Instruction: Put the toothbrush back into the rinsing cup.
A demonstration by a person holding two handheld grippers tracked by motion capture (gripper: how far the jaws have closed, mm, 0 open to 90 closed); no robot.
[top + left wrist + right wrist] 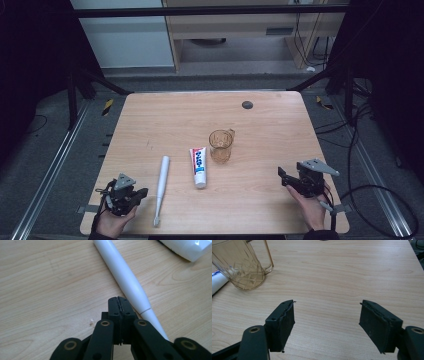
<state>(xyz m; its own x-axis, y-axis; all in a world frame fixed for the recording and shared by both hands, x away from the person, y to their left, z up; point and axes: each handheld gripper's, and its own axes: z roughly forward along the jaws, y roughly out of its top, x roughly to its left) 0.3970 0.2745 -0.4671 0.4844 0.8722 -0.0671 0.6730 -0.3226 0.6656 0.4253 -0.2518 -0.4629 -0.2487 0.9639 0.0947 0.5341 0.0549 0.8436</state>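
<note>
1. My left gripper (118, 298) has its jaws pressed flat together with nothing between them; it sits low over the table (175, 115) at the near left corner, its tips just beside the white toothbrush (125, 272) and not touching it.
2. The toothbrush lies flat, its thick handle towards the far side and its thin neck and head towards me; I judge that this is the thing in hand on the left, and the jaws would have to part before they could straddle the neck.
3. My right gripper (327, 312) has its jaws spread wide and is empty; it rests at the near right of the table, aimed across bare wood towards the amber cup (242, 267), which is well apart from it.
4. The cup stands upright near the middle of the table, its handle turned to the far right; that leaves the handle side open to a reach from the right.
5. The toothpaste tube (199, 166) lies flat between toothbrush and cup, cap end towards me; its far end comes close up against the cup's base, so I reckon a careless push on either could shift the other.
6. A dark round disc (247, 104) sits near the far edge, clear of both reaches; nothing blocks either path.
</note>
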